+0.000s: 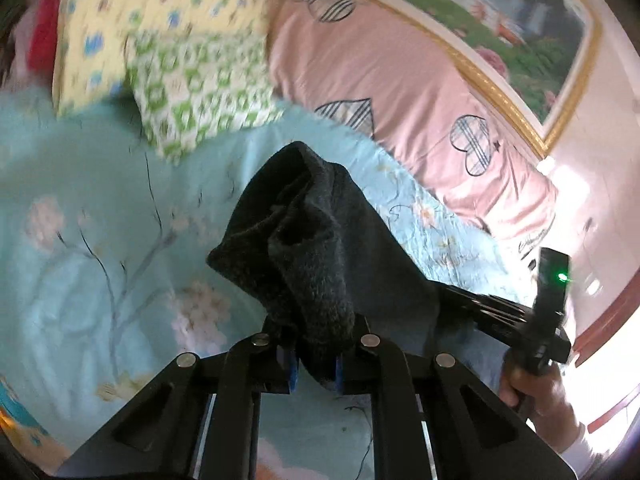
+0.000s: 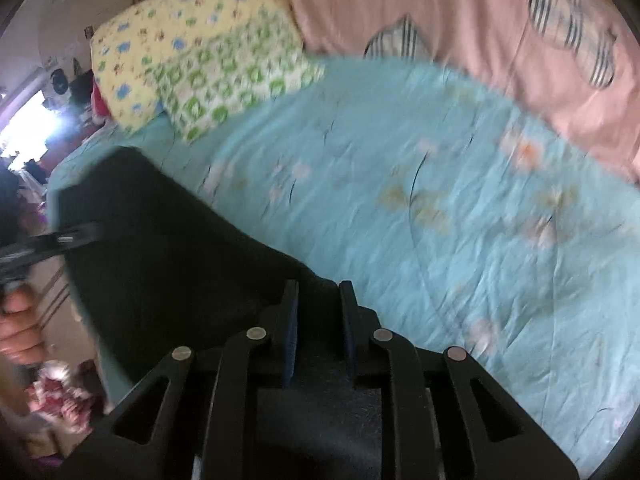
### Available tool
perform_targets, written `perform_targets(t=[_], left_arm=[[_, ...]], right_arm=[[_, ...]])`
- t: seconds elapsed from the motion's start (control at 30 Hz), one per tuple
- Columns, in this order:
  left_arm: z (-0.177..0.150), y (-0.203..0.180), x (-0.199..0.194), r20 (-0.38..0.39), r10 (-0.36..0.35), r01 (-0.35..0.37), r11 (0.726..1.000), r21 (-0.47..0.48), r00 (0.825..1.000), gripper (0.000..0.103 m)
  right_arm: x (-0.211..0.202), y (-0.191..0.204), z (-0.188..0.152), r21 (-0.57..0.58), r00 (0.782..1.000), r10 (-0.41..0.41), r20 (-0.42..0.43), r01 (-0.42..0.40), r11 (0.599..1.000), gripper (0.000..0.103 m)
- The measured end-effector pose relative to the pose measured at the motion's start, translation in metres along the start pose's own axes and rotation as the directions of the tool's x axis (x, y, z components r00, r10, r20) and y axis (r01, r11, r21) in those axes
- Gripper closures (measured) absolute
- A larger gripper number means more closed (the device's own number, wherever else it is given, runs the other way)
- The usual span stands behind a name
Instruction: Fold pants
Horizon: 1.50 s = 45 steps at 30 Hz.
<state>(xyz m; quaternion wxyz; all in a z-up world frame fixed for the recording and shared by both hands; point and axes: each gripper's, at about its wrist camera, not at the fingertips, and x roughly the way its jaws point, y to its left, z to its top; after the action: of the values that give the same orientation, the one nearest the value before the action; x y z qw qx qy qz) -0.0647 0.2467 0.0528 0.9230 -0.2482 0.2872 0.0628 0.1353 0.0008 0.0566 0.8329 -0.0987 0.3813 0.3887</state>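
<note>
In the left wrist view, the left gripper (image 1: 314,364) is clenching a bunched edge of the dark fleecy pants (image 1: 304,236) between its blue-padded fingers (image 1: 291,368), the cloth rising in a lump at the centre of the frame, clear of the pale blue bedspread (image 1: 100,200). At the lower right, a hand (image 1: 536,392) is gripping the handle of the right gripper (image 1: 448,294), whose fingers are reaching into the same garment from the side. Two patterned pillows (image 1: 192,92) and a pink quilt (image 1: 400,72) are lying across the upper part of the frame, with a gold-framed picture (image 1: 500,12) at the upper right.

In the right wrist view, the right gripper (image 2: 318,332) is pinching another part of the pants (image 2: 160,248), the dark cloth passing between its fingers and spreading as a taut sheet toward the left of the frame. There the left gripper (image 2: 96,230) is holding the far edge, a hand (image 2: 20,328) showing below it. The bedspread (image 2: 440,200) is filling the right half, bare of clothing.

The fold appears to be at an early stage: the garment is being held up at two points, no finished crease is showing, and laying it down and doubling it over are seemingly yet to come.
</note>
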Motion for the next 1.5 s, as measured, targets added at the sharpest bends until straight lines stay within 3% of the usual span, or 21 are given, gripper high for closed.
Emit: perform_targets(t=[0.07,0.2,0.37,0.43,0.57,0.67,0.73,0.93,1.13,1.37,1.5], left_arm=[[-0.001,0.001,0.0,0.008,0.026,-0.027,0.999,0.035,1.0,0.092],[-0.008,0.028,0.024,-0.052,0.065,-0.065,0.998,0.009,0.997,0.092],[-0.027,0.05,0.052,-0.142,0.135,-0.133,0.991,0.029,0.981,0.09],[-0.03,0.051,0.049,-0.159,0.146,-0.143,0.989,0.03,0.977,0.084],[-0.03,0.044,0.027,-0.134,0.167,-0.163,0.986,0.041,0.977,0.071],[-0.029,0.028,0.003,-0.057,0.208,-0.203,0.976,0.081,0.977,0.056],[-0.028,0.014,-0.009,-0.026,0.204,-0.2,0.974,0.108,0.979,0.056],[-0.02,-0.035,-0.008,-0.019,0.118,-0.113,0.978,0.176,0.993,0.055],[-0.033,-0.091,0.026,-0.114,0.0,0.025,0.975,0.22,0.994,0.052],[-0.059,-0.155,0.067,-0.245,-0.087,0.16,0.941,0.297,0.966,0.05],[-0.077,-0.198,0.085,-0.31,-0.144,0.252,0.906,0.341,0.94,0.05]], right_arm=[[0.009,0.007,0.0,0.0,1.0,-0.01,0.005,0.01,1.0,0.083],[0.035,0.019,-0.012,-0.015,0.999,-0.044,-0.01,0.044,0.999,0.083],[0.057,0.016,-0.026,0.053,0.999,-0.041,-0.033,0.043,0.998,0.078],[0.048,0.014,-0.027,0.074,0.998,-0.067,-0.016,0.068,0.995,0.067],[0.011,0.014,-0.034,0.114,0.996,-0.072,0.05,0.066,0.991,0.06],[-0.033,0.007,-0.05,0.164,0.989,-0.064,0.13,0.043,0.986,0.05],[-0.055,-0.002,-0.064,0.2,0.984,-0.075,0.164,0.041,0.979,0.045],[-0.093,-0.032,-0.104,0.346,0.979,-0.075,0.188,0.005,0.938,0.045],[-0.131,-0.051,-0.144,0.434,0.972,-0.129,0.196,0.032,0.9,0.045],[-0.171,-0.075,-0.192,0.547,0.963,-0.196,0.184,0.065,0.834,0.045],[-0.193,-0.084,-0.216,0.611,0.95,-0.245,0.193,0.079,0.788,0.045]])
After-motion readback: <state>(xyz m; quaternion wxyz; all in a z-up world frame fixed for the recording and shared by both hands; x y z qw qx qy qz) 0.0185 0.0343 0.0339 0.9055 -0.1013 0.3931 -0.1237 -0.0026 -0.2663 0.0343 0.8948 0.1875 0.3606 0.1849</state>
